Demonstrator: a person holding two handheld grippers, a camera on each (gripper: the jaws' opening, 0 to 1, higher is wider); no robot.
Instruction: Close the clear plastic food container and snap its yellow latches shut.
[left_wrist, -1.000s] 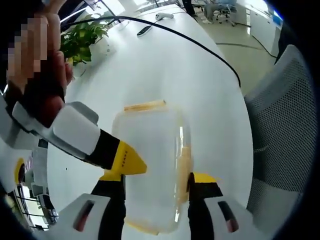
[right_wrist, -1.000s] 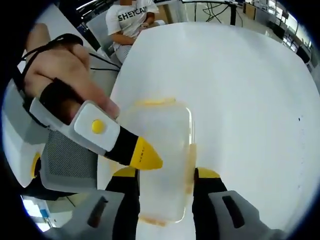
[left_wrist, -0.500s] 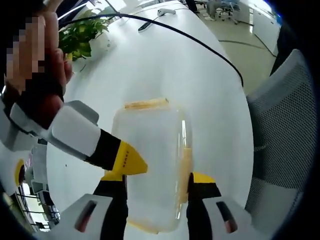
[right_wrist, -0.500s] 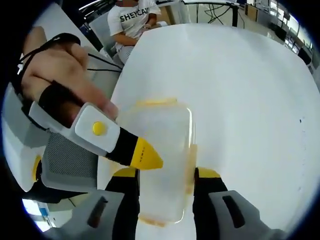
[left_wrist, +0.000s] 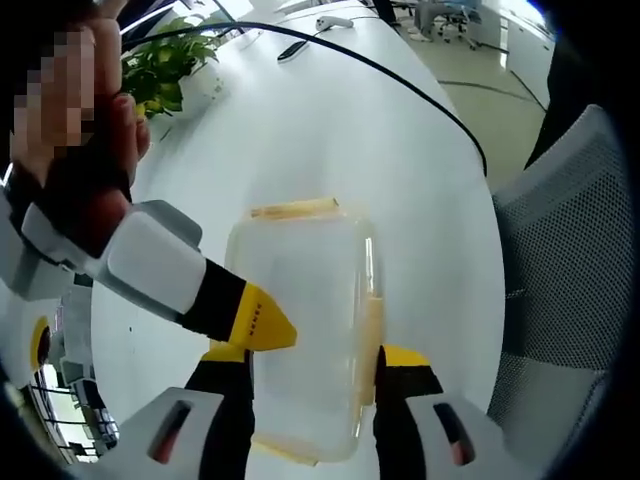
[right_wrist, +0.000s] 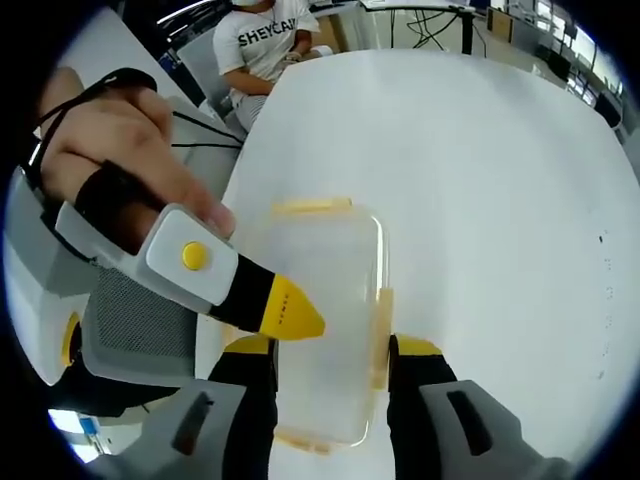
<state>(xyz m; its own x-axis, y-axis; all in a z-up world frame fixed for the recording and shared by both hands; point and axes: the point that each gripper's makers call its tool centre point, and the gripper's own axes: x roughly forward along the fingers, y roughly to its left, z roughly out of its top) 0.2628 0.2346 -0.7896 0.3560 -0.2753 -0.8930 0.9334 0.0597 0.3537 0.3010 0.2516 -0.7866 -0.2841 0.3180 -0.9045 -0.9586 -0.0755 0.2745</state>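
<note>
The clear plastic food container (left_wrist: 305, 320) lies lid-on on the white table (left_wrist: 330, 140). A yellow latch (left_wrist: 293, 209) shows at its far end and another latch (left_wrist: 370, 320) along its right side. My left gripper (left_wrist: 315, 358) straddles the near half, both jaws touching the long sides. The right gripper (left_wrist: 252, 322) reaches in from the left, its yellow tip against the left side. In the right gripper view the container (right_wrist: 320, 330) sits between the jaws of my right gripper (right_wrist: 333, 352), with latches (right_wrist: 311, 205) at the far end and side. The left gripper (right_wrist: 288, 310) touches its left edge.
A potted plant (left_wrist: 165, 75) and a black cable (left_wrist: 400, 90) lie on the table beyond the container. A grey mesh chair (left_wrist: 560, 250) stands off the table's right edge. A seated person (right_wrist: 265, 40) is at the table's far end.
</note>
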